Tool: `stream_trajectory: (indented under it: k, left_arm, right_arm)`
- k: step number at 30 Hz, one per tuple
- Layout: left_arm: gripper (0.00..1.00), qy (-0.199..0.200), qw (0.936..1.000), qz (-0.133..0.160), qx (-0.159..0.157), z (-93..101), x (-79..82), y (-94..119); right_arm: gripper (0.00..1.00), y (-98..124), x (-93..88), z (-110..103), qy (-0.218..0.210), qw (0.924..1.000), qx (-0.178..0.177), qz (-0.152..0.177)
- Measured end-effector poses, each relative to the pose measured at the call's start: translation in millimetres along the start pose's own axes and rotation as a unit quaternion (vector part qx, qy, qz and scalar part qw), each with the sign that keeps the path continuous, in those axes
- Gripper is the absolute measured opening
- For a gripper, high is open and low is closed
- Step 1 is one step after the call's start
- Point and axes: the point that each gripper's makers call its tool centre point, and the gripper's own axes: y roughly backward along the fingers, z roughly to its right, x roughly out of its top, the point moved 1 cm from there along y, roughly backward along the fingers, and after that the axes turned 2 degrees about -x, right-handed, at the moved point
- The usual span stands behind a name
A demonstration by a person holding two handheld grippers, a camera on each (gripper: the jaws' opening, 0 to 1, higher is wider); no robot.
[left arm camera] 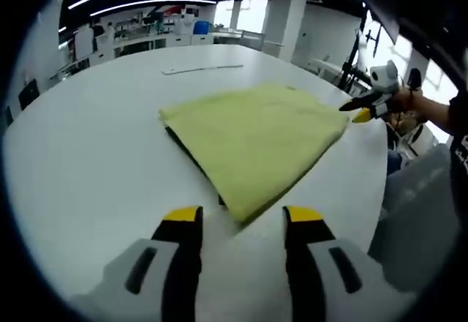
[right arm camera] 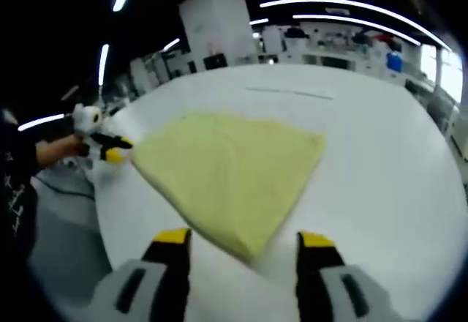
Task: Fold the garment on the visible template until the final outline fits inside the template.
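Note:
A yellow-green garment (left arm camera: 256, 135) lies folded into a flat, roughly square shape on the round white table (left arm camera: 88, 154). A thin dark edge of the template (left arm camera: 187, 151) peeks out under its left side. My left gripper (left arm camera: 243, 214) is open, its yellow-tipped jaws straddling the garment's near corner just above the table. In the right gripper view, my right gripper (right arm camera: 243, 238) is open too, its jaws either side of another corner of the garment (right arm camera: 227, 168). Each gripper shows in the other's view at a side corner: right gripper (left arm camera: 362, 112), left gripper (right arm camera: 110, 151).
A thin white strip (left arm camera: 201, 68) lies on the table beyond the garment, also seen as the strip (right arm camera: 289, 93). A person's hand (left arm camera: 409, 102) holds the right gripper past the table's right edge. Desks and shelves stand far behind.

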Motion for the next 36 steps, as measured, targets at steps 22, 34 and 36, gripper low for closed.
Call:
stream_trajectory:
  k: [22,34,36]
  left_arm:
    - [0.84,0.033,0.9976,0.042,0.044,26.5,34.2,54.1]
    - [0.99,0.026,0.9974,0.028,0.061,30.2,23.5,68.2]
    - [0.99,0.03,0.997,0.031,0.064,30.1,22.3,70.2]
  right_arm:
    - [0.99,51.7,50.6,-60.6,0.051,0.9974,0.014,0.049]
    - [0.99,71.4,50.6,-64.7,0.021,0.9978,-0.009,0.062]
    - [0.99,73.4,48.7,-63.3,0.017,0.998,-0.015,0.06]
